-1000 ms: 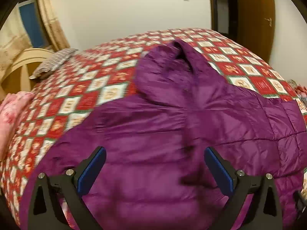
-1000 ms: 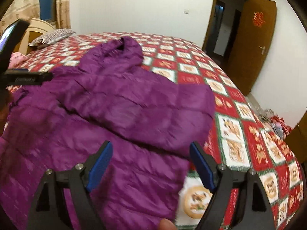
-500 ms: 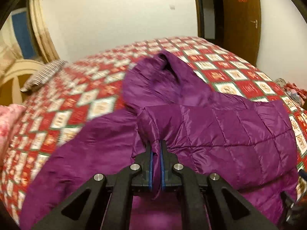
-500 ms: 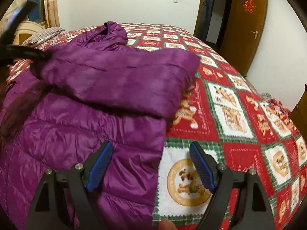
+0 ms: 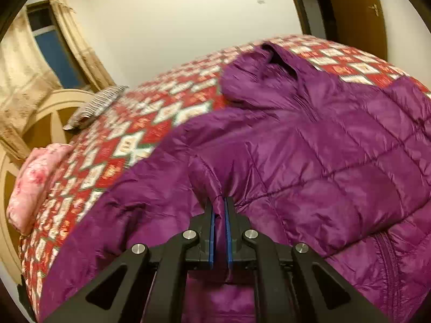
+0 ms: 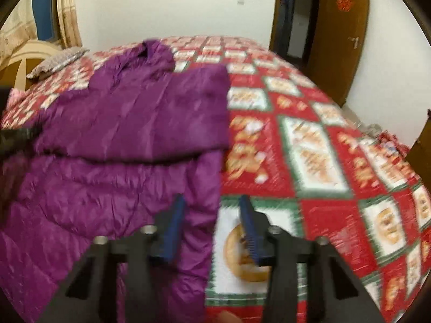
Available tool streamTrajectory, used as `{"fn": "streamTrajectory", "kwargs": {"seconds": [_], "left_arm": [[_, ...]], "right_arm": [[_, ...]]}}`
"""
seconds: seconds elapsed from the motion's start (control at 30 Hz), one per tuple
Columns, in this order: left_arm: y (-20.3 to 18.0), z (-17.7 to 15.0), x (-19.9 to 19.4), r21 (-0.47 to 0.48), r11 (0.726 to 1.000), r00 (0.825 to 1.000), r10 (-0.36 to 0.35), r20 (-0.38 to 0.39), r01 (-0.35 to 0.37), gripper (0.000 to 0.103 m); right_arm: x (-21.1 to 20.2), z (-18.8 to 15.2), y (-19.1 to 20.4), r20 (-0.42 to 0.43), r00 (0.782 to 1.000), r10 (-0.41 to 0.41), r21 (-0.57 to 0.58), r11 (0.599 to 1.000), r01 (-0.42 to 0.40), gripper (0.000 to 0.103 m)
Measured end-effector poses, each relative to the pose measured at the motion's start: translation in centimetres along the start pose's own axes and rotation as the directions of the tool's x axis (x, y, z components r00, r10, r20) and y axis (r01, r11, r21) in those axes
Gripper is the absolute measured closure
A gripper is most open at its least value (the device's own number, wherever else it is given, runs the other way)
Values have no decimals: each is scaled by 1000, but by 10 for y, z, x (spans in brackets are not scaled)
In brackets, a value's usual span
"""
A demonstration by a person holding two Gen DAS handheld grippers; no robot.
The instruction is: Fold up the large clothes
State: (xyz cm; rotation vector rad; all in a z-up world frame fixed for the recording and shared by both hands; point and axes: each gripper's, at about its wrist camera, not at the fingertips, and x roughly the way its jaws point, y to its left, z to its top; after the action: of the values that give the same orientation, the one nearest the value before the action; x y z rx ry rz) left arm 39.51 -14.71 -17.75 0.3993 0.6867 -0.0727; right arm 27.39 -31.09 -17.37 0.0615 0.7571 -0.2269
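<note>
Your left tool (image 5: 219,202) is clamped on a pinched fold of the purple jacket (image 5: 309,156), angled down toward the bed (image 5: 113,145). Your right tool (image 6: 212,207) tilts down over the jacket's near edge; its jaws have just been closing, the hem between them, pads not yet pressing. The jacket lies spread on the quilt, one sleeve (image 6: 150,115) folded across its front.

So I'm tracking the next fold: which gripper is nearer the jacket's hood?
Left. The left gripper pinches a fold just below the hood; the right gripper, just closing, straddles the jacket's lower side edge, farther off.
</note>
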Motion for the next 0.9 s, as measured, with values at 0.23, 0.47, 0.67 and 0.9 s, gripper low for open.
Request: {"fn": "streamTrajectory", "kwargs": {"seconds": [0.23,0.47,0.67,0.9], "left_arm": [[32,14,0,-69,996,998,56,-22,-57,53],[25,30,-14,-107,991,994,89,56,-83,21],[2,28,51,-31,981,975,185,-125,-190,21],[2,15,58,-49,985,980,158,-117,-165,21]], "right_arm": [[20,71,-8,59,998,11,35,999,-13,68],[77,105,16,55,998,6,-3,1000,-6,71],[123,88,29,-66,998,24,-33,999,-26,78],[128,75,29,-42,999,30,-43,999,-31,78]]}}
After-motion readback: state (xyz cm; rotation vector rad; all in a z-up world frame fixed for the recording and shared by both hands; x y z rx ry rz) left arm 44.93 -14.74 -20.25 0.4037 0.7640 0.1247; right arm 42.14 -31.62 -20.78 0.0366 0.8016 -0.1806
